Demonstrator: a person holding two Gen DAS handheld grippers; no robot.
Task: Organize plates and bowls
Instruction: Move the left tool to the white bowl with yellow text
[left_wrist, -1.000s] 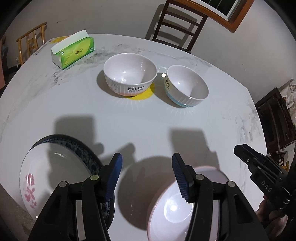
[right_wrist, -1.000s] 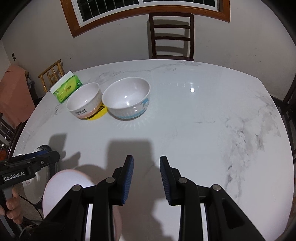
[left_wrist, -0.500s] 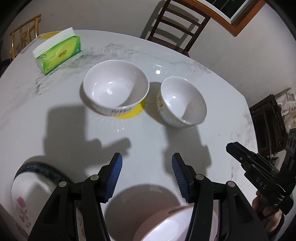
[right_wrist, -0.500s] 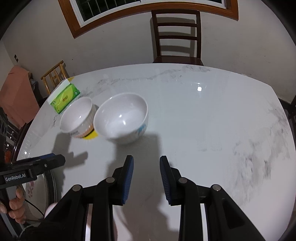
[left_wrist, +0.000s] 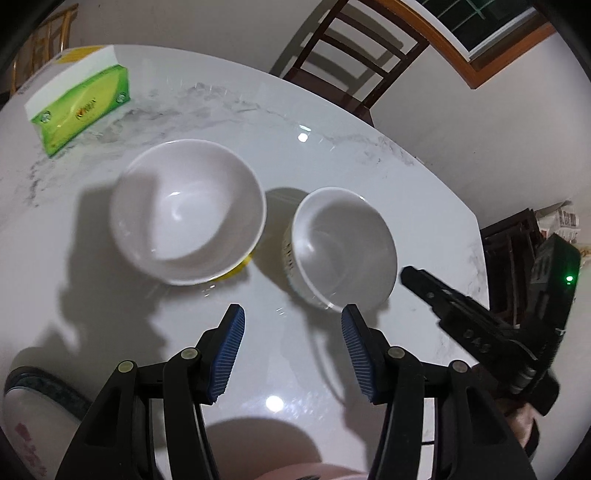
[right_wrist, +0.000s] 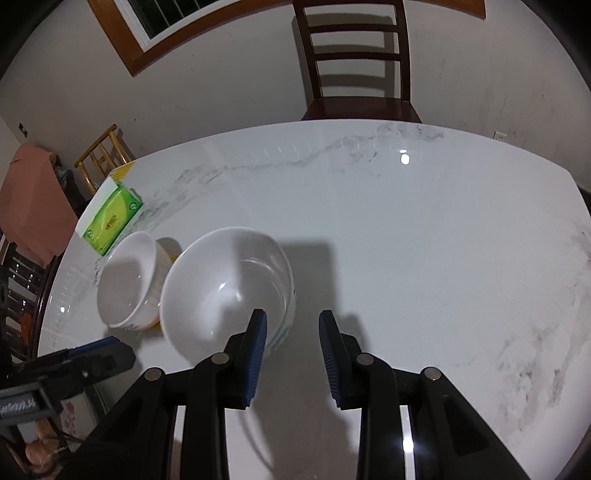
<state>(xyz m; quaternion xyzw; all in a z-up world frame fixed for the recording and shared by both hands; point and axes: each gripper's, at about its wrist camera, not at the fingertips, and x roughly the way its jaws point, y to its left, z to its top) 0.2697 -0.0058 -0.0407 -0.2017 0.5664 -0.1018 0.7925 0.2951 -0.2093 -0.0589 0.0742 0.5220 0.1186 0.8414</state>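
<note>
Two white bowls stand side by side on the marble table (right_wrist: 406, 240). The yellow-based bowl (left_wrist: 188, 210) (right_wrist: 127, 284) is the left one, and the blue-striped bowl (left_wrist: 343, 247) (right_wrist: 225, 291) is to its right. My left gripper (left_wrist: 293, 350) hovers open just short of both bowls, aimed at the gap between them, with nothing between its fingers. My right gripper (right_wrist: 293, 354) (left_wrist: 417, 280) is narrowly open and holds nothing. Its left finger (right_wrist: 256, 350) overlaps the near right rim of the blue-striped bowl. A blue-rimmed floral plate (left_wrist: 29, 417) and a pink plate (left_wrist: 258, 450) lie behind the left gripper.
A green tissue box (left_wrist: 79, 107) (right_wrist: 110, 218) sits at the table's far left. A dark wooden chair (right_wrist: 356, 62) stands beyond the far edge. More chairs and a pink cloth (right_wrist: 33, 210) are off to the left. The table's right half is bare marble.
Both grippers have moved forward across the table toward the two bowls, which now look larger and nearer. The plates have slipped toward the bottom edge of the views.
</note>
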